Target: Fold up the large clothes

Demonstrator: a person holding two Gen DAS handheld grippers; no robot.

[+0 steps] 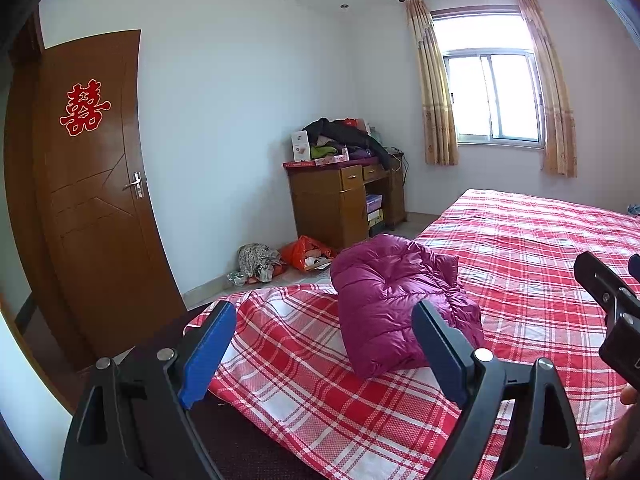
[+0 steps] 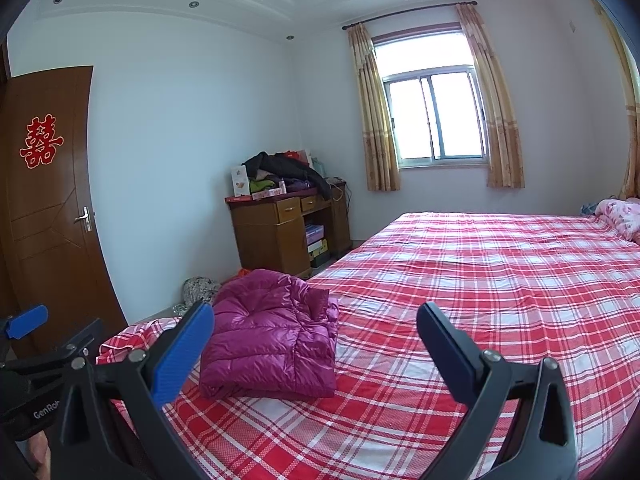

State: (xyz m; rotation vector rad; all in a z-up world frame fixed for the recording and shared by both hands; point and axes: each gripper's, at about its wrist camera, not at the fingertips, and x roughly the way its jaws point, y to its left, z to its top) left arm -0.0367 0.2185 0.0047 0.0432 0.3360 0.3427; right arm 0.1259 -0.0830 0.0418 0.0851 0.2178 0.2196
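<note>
A magenta puffer jacket (image 1: 396, 300) lies folded into a compact bundle near the corner of the bed with the red and white plaid sheet (image 1: 520, 248). It also shows in the right wrist view (image 2: 272, 340). My left gripper (image 1: 324, 344) is open and empty, held above the bed corner just short of the jacket. My right gripper (image 2: 316, 344) is open and empty, held back from the jacket, which lies ahead to its left. The right gripper shows at the right edge of the left wrist view (image 1: 612, 296), and the left gripper at the left edge of the right wrist view (image 2: 28, 320).
A wooden desk (image 2: 280, 232) piled with dark clothes and boxes stands against the far wall. Bags and a cloth bundle (image 1: 260, 260) lie on the floor beside it. A brown door (image 1: 92, 200) is at left. A pink quilt (image 2: 620, 216) lies at the bed's far right.
</note>
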